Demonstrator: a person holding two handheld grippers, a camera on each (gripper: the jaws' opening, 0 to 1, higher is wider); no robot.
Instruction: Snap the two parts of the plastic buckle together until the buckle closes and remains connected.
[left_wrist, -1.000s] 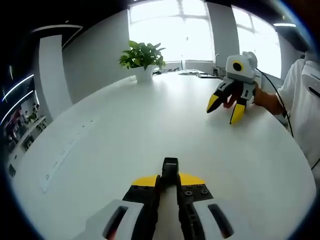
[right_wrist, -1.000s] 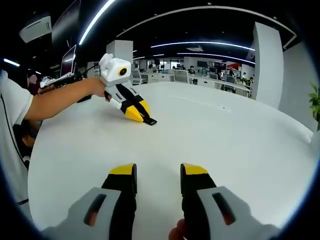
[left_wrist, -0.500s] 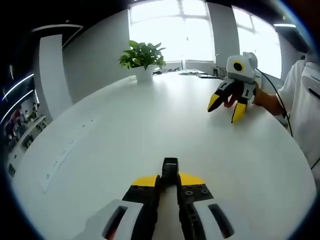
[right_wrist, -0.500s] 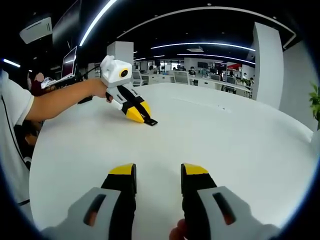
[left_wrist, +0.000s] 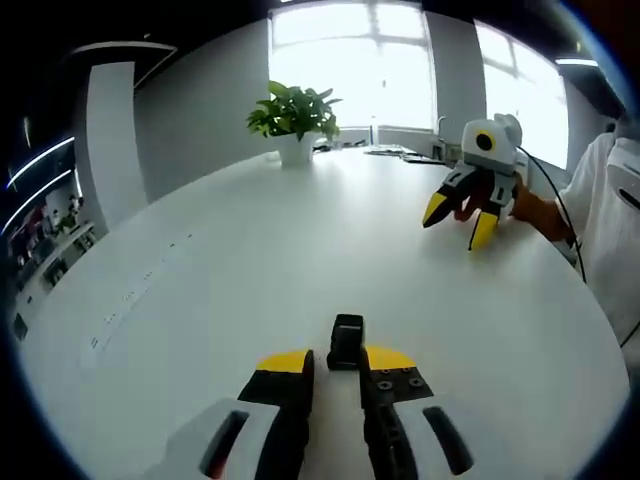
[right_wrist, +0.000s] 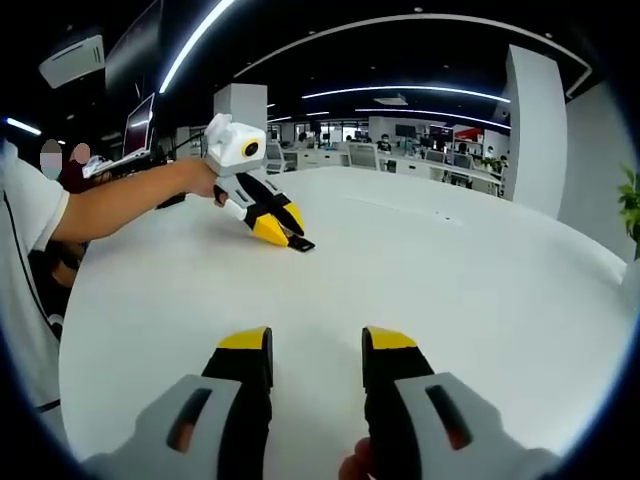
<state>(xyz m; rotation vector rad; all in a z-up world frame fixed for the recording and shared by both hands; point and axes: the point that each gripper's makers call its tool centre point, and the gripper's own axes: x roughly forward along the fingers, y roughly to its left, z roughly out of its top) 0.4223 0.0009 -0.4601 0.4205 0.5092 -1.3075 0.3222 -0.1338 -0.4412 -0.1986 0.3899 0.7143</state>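
On the wide white surface (left_wrist: 250, 270) a small black buckle piece (left_wrist: 346, 342) lies flat, just ahead of the yellow tips of the left tongs (left_wrist: 335, 362). In the left gripper view the two jaws stand a little apart with a narrow gap between them, and the buckle piece sits beyond that gap, not pinched; the tongs look released. From the right gripper view the same left tongs (right_wrist: 284, 233) slope down to the surface, held by a bare arm (right_wrist: 120, 200), and the black piece (right_wrist: 300, 243) pokes out right at their tip; from that distance I cannot tell whether the tips touch it.

The right tongs (right_wrist: 315, 345) are plainly released: their two yellow-capped jaws stand well apart with bare white surface between them and nothing gripped. In the left gripper view the right tongs (left_wrist: 458, 218) hover over the far right part of the surface, well apart from the buckle piece, jaws spread and pointing down, with a hand (left_wrist: 535, 207) and a white sleeve (left_wrist: 610, 220) behind them.

A potted plant (left_wrist: 293, 118) stands at the far edge of the surface before bright windows (left_wrist: 350, 60). In the right gripper view an open office stretches beyond the surface, with desks (right_wrist: 400, 160), ceiling light strips (right_wrist: 200, 40) and a monitor (right_wrist: 137, 122) at the left.
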